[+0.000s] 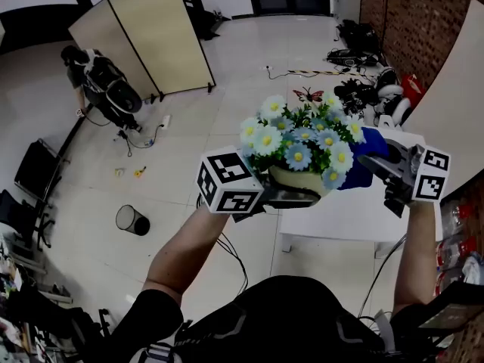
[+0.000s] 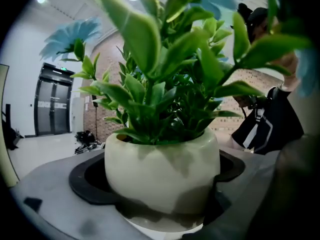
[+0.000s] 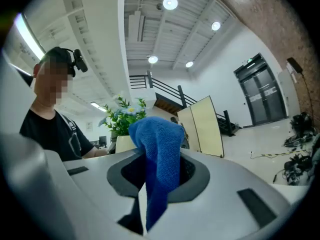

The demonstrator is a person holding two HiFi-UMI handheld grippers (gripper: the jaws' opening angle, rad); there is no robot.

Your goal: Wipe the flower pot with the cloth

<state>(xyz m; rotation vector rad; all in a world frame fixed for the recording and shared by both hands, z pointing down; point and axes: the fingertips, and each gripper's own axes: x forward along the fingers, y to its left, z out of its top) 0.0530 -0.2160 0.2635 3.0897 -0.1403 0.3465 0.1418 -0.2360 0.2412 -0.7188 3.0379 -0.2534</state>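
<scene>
Closest to the lens, the left claw (image 2: 160, 178) is clamped on the flower pot (image 2: 150, 159). Its dark jaws press the pale, rounded wall from both sides, low on the body, and the pot sits upright between them. Green leaves (image 2: 165, 84) rise straight out of the pot and fill most of the left gripper view. From the head view, blue and white flowers (image 1: 301, 138) crown the plant. The left claw's marker cube (image 1: 229, 181) sits just left of the pot at the end of the person's raised forearm. The right claw (image 3: 160, 176) is closed on the blue cloth (image 3: 157, 154), which stands up in a fold between the jaws with its loose end hanging down through the gap. In the head view the cloth lies just beside the right side of the pot and flowers; whether it touches the pot cannot be told. The pot shows over the far left corner of the white desk (image 1: 340, 216), and whether it rests there cannot be told. Farther out on the pale floor (image 1: 227, 104) are a round waste bin (image 1: 132, 219) and a beige folding screen (image 1: 151, 32). A brick wall (image 1: 423, 29) runs along the right.
</scene>
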